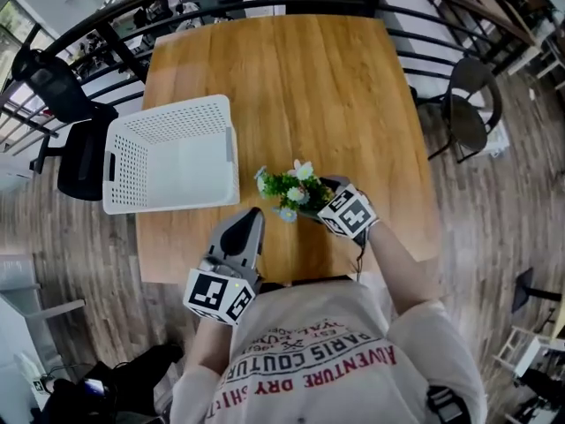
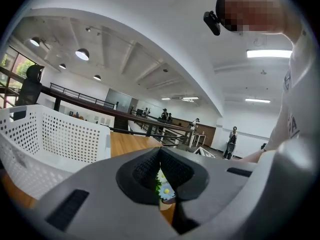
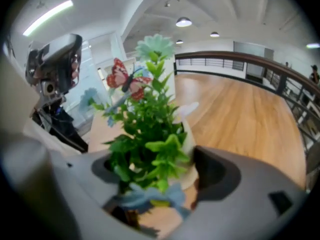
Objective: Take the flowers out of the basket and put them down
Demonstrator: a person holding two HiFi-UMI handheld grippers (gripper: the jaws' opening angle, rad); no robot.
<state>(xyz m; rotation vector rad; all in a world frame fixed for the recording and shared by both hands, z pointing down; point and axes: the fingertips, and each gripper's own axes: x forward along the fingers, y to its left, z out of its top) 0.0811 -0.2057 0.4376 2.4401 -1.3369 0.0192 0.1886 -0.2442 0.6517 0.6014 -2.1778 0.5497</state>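
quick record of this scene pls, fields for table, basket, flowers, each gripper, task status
table: wooden, light brown
basket: white, perforated, on the table's left part, nothing seen inside
flowers: small potted bunch, outside the basket, by the table's near edge
right gripper: jaws wide, closed on the flowers' pot
left gripper: jaws together, holding nothing, by the table's near edge
pot on table: cannot tell whether it touches the wood
task status: flowers out of the basket, not yet released

white perforated basket (image 1: 168, 113); green, white, pale-blue flowers (image 1: 291, 186); tan wood table (image 1: 291, 78)
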